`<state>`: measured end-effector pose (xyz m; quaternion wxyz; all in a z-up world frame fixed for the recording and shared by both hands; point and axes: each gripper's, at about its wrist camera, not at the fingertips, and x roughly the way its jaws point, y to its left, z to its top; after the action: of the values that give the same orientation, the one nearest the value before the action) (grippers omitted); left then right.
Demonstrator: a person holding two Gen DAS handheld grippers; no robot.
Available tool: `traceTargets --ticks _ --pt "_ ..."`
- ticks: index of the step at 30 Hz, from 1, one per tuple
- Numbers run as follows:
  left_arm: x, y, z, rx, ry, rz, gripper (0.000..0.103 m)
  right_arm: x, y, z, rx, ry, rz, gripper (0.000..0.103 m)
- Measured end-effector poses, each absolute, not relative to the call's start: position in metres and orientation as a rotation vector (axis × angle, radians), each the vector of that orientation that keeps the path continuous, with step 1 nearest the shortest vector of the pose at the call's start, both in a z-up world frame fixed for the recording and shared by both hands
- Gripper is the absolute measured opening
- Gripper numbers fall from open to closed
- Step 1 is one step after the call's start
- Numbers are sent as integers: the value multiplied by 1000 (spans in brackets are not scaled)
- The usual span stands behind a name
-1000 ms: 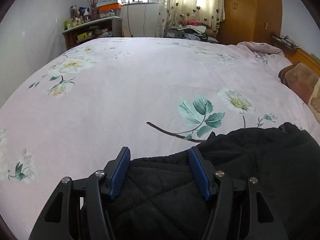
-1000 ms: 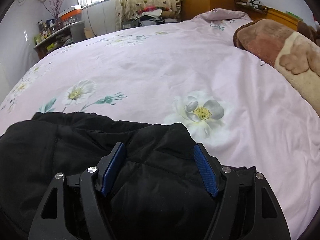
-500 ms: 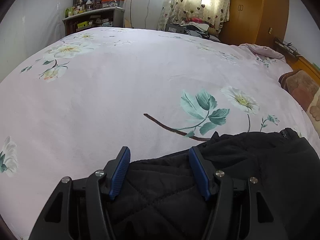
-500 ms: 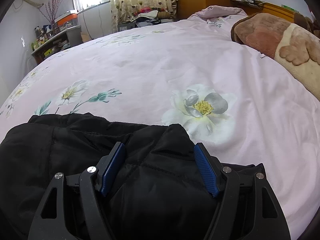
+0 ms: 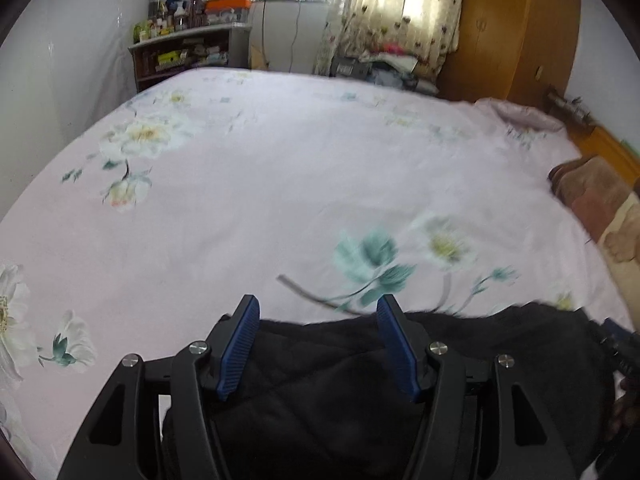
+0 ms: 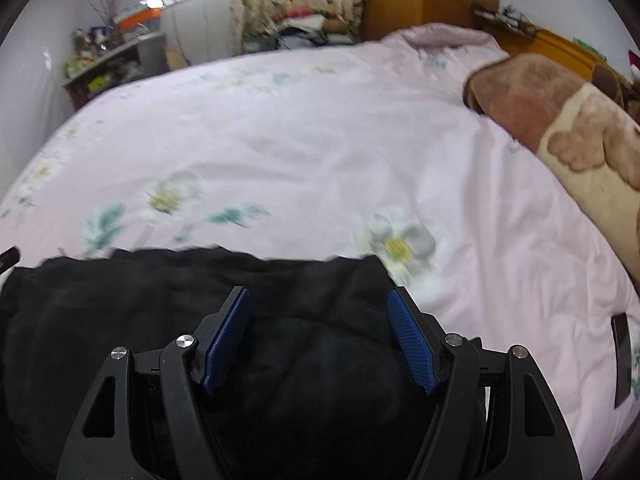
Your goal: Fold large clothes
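Note:
A black quilted jacket [image 5: 320, 380] lies bunched at the near edge of a pink flowered bed sheet [image 5: 280, 180]. In the left wrist view my left gripper [image 5: 317, 304] hovers over the jacket's left part. Its blue pads [image 5: 236, 356] stand apart and press on nothing. In the right wrist view the same jacket [image 6: 120, 300] fills the lower left. My right gripper [image 6: 320, 294] hangs above its right end with the jaws wide and nothing pinched between them. The near part of the jacket is hidden under both gripper bodies.
The sheet [image 6: 300, 140] stretches far ahead. A brown and cream blanket [image 6: 560, 120] lies along the right side, and a dark flat object [image 6: 622, 360] rests on the sheet at the right edge. A cluttered shelf [image 5: 180, 56] and a wooden wardrobe [image 5: 520, 28] stand beyond the bed.
Both grippers have risen from the jacket, so its far edge now sits lower against the fingertips. The jacket stays on the bed and the jaws have not changed.

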<state>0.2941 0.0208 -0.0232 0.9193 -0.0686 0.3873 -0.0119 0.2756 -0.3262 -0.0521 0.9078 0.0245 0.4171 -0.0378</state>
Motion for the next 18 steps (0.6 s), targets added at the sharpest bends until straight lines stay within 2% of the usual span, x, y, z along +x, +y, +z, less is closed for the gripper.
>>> traceTargets --ticks 5,9,11,18 --pt "285 -35 -7 -155 769 -176 65 265 -288 -31 29 801 51 71" --pt "307 -72 -62 -48 891 -193 66 282 -286 -68 11 870 48 71" --pt "316 -69 -90 -65 902 -164 67 292 -300 -86 112 893 89 71" --pt "323 -75 -102 -44 894 -138 67 303 -291 -111 72 880 75 71"
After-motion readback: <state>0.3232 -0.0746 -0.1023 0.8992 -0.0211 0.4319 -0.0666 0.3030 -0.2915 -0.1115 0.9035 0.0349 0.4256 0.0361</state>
